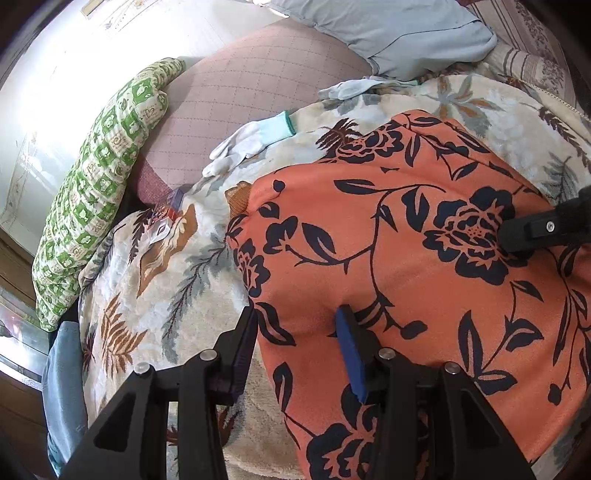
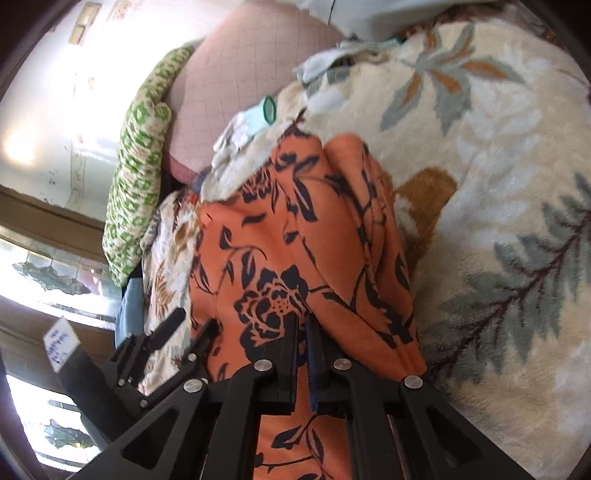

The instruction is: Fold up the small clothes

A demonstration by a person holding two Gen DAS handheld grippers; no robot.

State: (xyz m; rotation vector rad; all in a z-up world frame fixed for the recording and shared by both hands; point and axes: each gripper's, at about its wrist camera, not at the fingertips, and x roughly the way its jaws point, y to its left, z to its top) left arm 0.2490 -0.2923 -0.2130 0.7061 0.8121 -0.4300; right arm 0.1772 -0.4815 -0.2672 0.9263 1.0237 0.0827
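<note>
An orange garment with a dark floral print lies on a cream floral blanket. My left gripper is open at the garment's left edge, one finger over the blanket and one over the cloth. My right gripper is shut on a raised fold of the orange garment, which bunches up in front of it. The right gripper also shows in the left wrist view, at the garment's right side. The left gripper shows at the lower left of the right wrist view.
Two white work gloves lie on the blanket beyond the garment. A green patterned pillow lies at the left on a pink quilted mattress. A pale blue cloth lies at the back. A blue cloth hangs at the bed's left edge.
</note>
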